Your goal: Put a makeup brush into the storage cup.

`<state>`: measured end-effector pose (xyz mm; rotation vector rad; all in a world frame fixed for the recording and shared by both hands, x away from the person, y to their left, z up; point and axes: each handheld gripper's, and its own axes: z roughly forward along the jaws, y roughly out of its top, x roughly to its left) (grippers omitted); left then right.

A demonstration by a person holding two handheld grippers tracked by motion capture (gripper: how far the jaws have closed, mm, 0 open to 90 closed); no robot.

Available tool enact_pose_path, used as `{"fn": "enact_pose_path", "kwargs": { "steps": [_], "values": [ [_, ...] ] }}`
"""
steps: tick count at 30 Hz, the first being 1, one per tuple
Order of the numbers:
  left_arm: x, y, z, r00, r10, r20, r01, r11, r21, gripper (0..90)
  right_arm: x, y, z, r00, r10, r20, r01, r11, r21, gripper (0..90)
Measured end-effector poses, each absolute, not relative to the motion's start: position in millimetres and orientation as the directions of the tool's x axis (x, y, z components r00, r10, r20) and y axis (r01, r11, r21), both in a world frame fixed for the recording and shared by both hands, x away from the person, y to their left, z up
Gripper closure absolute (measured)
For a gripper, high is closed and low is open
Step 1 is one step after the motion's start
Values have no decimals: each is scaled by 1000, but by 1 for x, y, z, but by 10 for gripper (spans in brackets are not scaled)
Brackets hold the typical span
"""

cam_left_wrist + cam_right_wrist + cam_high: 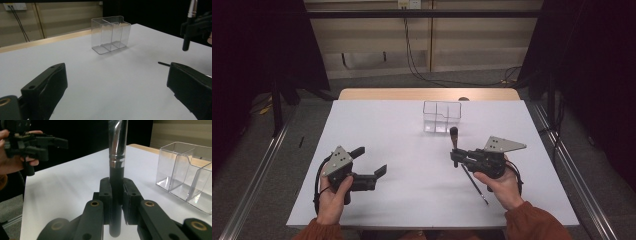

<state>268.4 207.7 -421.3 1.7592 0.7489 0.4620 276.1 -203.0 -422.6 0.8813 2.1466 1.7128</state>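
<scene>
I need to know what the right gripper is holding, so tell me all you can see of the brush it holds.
The brush is a makeup-type brush with a thick black handle, a shiny silver ferrule and a dark rounded head. It stands roughly upright above the white table, head up, clamped by its handle in the right gripper. Nothing else touches it. The clear plastic organizer stands apart from it, just behind.
</scene>
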Motion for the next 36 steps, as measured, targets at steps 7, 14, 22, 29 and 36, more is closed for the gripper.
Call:
{"fn": "enact_pose_path", "kwargs": {
  "steps": [7,14,22,29,36],
  "values": [
    [265,220,-424,701,706,-97,274,-142,951,26,284,-203,-419,-776,610,163,288,113,951,799],
    [256,220,-426,712,695,-99,274,-146,951,26,293,-206,-415,-765,625,158,279,100,955,799],
    [254,232,-430,678,728,-103,287,-132,949,24,308,-213,-405,-744,653,141,270,101,957,799],
    [251,243,-429,653,750,-103,290,-122,949,21,322,-219,-396,-723,678,131,264,96,960,798],
    [249,245,-429,647,755,-106,293,-118,949,21,337,-220,-387,-709,696,113,251,99,963,798]
  ]
}}
